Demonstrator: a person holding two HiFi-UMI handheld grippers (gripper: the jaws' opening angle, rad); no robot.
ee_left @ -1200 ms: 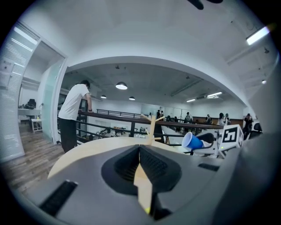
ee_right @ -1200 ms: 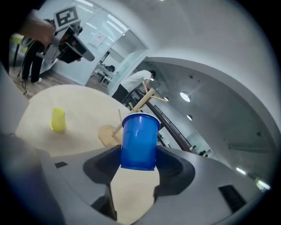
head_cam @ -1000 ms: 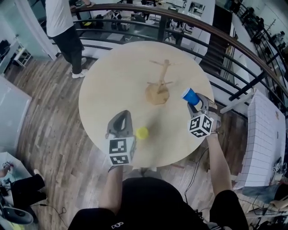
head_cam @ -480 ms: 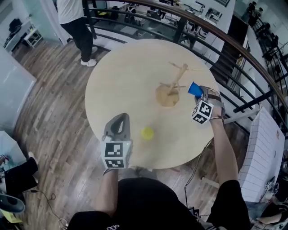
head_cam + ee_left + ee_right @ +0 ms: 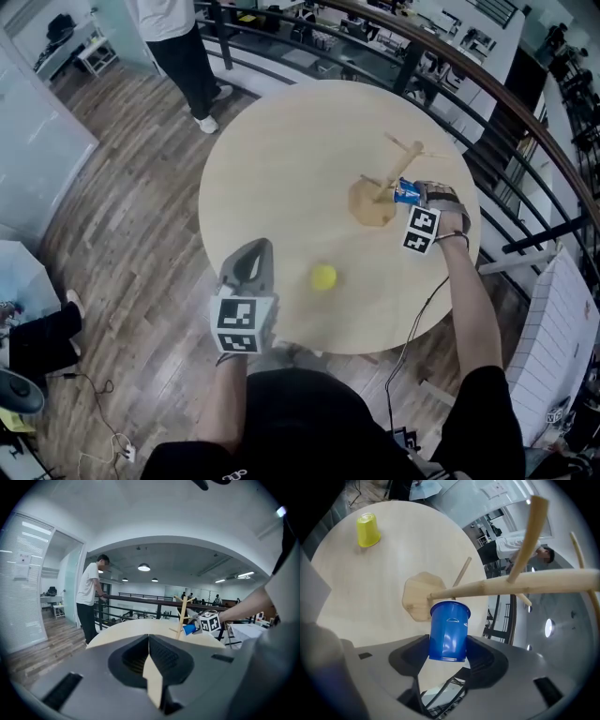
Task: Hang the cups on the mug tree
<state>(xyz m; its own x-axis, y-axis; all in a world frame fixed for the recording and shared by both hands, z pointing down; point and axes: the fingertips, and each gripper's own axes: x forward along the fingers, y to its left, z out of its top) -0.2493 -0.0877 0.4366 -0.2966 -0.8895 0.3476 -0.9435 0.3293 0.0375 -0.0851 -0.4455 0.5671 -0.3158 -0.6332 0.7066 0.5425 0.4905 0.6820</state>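
A wooden mug tree stands on the round table at the right. My right gripper is shut on a blue cup held right beside the tree's trunk. In the right gripper view the blue cup sits between the jaws, its mouth up against a peg of the mug tree. A yellow cup stands upside down near the table's front, also seen as the yellow cup. My left gripper hovers at the table's front left edge, shut and empty, left of the yellow cup.
A person stands on the wooden floor beyond the table at the back left. A curved railing runs behind and to the right of the table. The tree's flat base rests near the right rim.
My right gripper has carried the blue cup forward and left, from beside the tree's base up to its trunk. The left gripper has kept its place by the front edge.
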